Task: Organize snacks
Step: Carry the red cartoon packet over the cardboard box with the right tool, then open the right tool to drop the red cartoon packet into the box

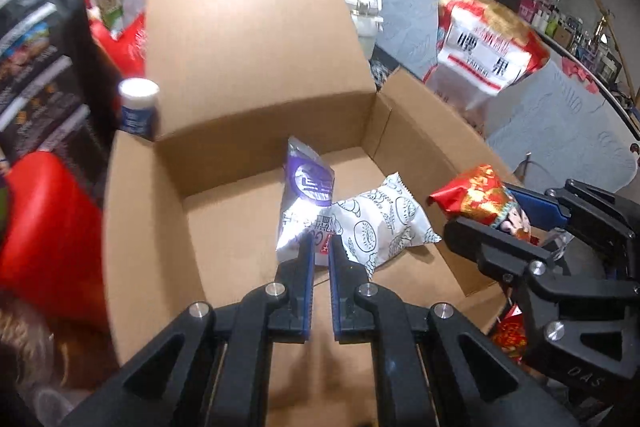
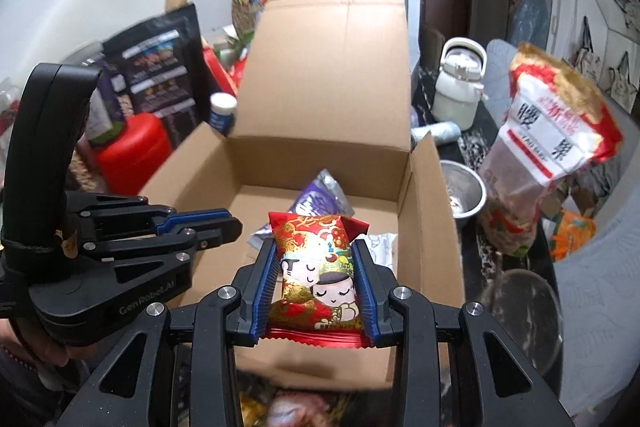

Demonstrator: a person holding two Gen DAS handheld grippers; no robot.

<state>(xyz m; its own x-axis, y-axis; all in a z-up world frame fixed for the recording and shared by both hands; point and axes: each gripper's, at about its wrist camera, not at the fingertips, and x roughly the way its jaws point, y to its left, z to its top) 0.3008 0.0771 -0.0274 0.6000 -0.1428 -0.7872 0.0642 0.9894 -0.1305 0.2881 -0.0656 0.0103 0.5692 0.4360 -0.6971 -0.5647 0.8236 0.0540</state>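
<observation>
An open cardboard box (image 1: pixel 256 47) (image 2: pixel 328 67) stands in front of me with its far flap upright. My left gripper (image 1: pixel 320 247) is shut on the lower edge of a silver and purple snack packet (image 1: pixel 306 187), held upright over the box floor. A white packet with line drawings (image 1: pixel 384 223) (image 2: pixel 382 243) lies on the box floor beside it. My right gripper (image 2: pixel 316 247) is shut on a red and gold packet with cartoon figures (image 2: pixel 316 259) (image 1: pixel 476 195), above the box's near right side. In the right wrist view the left gripper (image 2: pixel 236 225) enters from the left.
A large red and white nut bag (image 1: pixel 488 55) (image 2: pixel 560 135) stands right of the box. A white kettle (image 2: pixel 458 87) and a steel bowl (image 2: pixel 464 191) are nearby. On the left are a red container (image 1: pixel 52 227), a blue and white bottle (image 1: pixel 138 107) and a black bag (image 1: pixel 40 67).
</observation>
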